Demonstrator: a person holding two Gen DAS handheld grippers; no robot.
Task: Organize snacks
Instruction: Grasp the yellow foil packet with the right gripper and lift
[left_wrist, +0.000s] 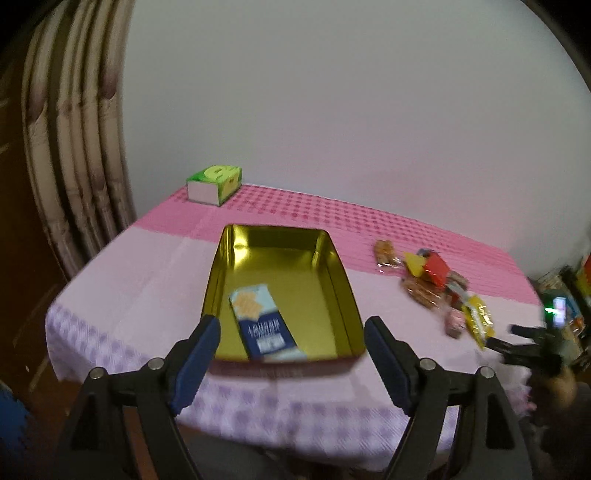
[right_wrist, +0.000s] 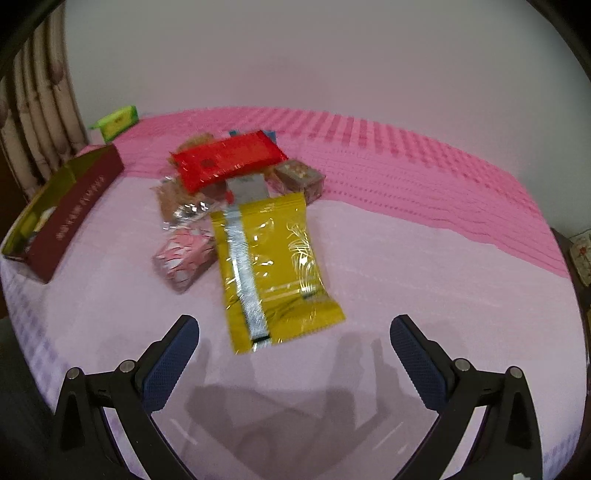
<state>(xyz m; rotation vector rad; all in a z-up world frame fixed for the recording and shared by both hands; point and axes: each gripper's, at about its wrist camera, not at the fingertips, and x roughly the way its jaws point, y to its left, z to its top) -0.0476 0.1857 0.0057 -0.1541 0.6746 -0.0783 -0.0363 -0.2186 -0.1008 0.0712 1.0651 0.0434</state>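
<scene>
A gold-lined tin box (left_wrist: 332, 258) with dark red outer walls (right_wrist: 74, 206) sits on the table. A blue and white biscuit pack (left_wrist: 264, 325) lies inside it near the front. My left gripper (left_wrist: 291, 332) hangs open above the box's near edge, with nothing between its fingers. The snack pile (left_wrist: 439, 284) lies to the right of the box. In the right wrist view my right gripper (right_wrist: 293, 332) is open just in front of a yellow foil pack (right_wrist: 277, 266). Behind that pack lie a red pack (right_wrist: 225, 158), a pink wrapped snack (right_wrist: 184, 258) and a small patterned cube (right_wrist: 299, 177).
A green and white box (left_wrist: 216, 182) stands at the table's far left corner (right_wrist: 118, 120). The pink checked tablecloth (left_wrist: 369, 221) covers the table against a plain wall. Curtains (left_wrist: 74, 147) hang at the left. Cluttered items (left_wrist: 569, 295) stand off the table's right edge.
</scene>
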